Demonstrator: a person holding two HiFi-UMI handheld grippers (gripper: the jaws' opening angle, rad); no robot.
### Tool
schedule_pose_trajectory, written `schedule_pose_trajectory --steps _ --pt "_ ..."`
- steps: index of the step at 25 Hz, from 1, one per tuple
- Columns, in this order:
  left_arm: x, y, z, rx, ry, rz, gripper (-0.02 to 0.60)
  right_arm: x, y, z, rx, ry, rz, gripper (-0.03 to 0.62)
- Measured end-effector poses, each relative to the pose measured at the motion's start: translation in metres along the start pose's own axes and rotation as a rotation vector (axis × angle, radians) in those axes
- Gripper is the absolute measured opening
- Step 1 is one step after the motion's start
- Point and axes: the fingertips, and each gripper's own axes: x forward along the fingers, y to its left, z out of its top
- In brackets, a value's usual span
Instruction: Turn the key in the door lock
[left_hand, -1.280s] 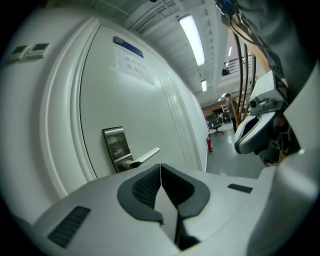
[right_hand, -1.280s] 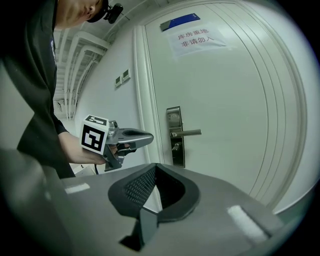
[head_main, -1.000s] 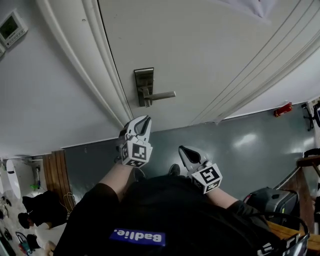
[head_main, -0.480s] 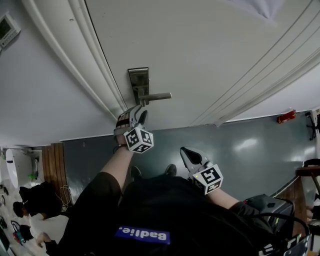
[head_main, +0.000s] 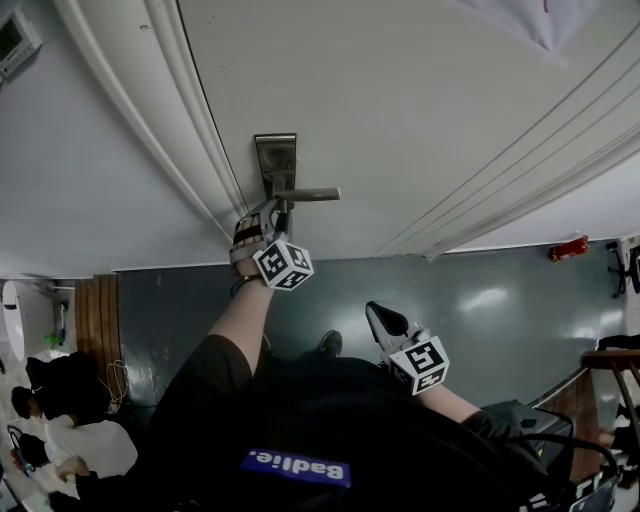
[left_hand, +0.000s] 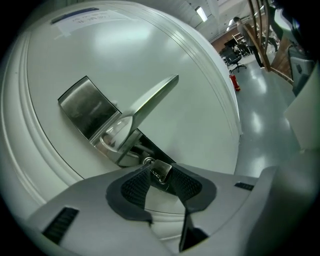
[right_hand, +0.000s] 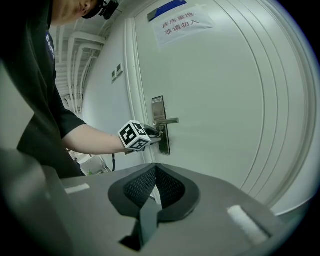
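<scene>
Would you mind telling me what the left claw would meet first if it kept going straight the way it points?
The key, which sits between its open jaws; right behind comes the lock plate, though depth is unclear.

**Count of things at the door**

There is one door (head_main: 400, 100). On it I count one lock plate (head_main: 274, 158), one handle (head_main: 310, 195) and one key (left_hand: 161, 170). The door also carries one paper notice (right_hand: 181, 24) and one blue label (right_hand: 167, 9).

There are two grippers: the left gripper (head_main: 270, 210) and the right gripper (head_main: 378, 312). Each has two jaws, so four in all. Each has one marker cube, so two in all: the left cube (head_main: 283, 265) and the right cube (head_main: 420, 362).

On the wall beside the door there is one panel (head_main: 18, 38). By the floor there is one red thing (head_main: 565, 248), too small to tell what it is.
</scene>
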Motion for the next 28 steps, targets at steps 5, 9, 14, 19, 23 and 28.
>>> schedule_pose_trajectory --steps 5,9,14,19,23,28 --pt "0.002 0.004 -0.001 -0.081 0.008 0.009 0.079 -0.007 -0.009 -0.001 0.005 -0.002 -0.007 0.0" --pt "0.0 0.007 -0.003 -0.294 -0.016 -0.029 0.071 -0.011 -0.013 -0.002 0.007 -0.007 -0.012 0.0" --pt "-0.001 0.009 -0.006 -0.663 -0.071 -0.109 0.067 -0.013 -0.015 -0.001 0.012 -0.015 -0.013 0.0" --pt "-0.002 0.009 -0.009 -1.061 -0.147 -0.19 0.057 -0.015 -0.015 0.001 0.017 -0.021 -0.018 0.0" --pt "-0.001 0.011 -0.01 -1.364 -0.223 -0.268 0.041 -0.015 -0.015 0.002 0.022 -0.024 -0.025 0.0" --pt "0.002 0.004 -0.007 -1.822 -0.359 -0.496 0.029 -0.012 -0.012 0.002 0.029 -0.018 -0.025 0.0"
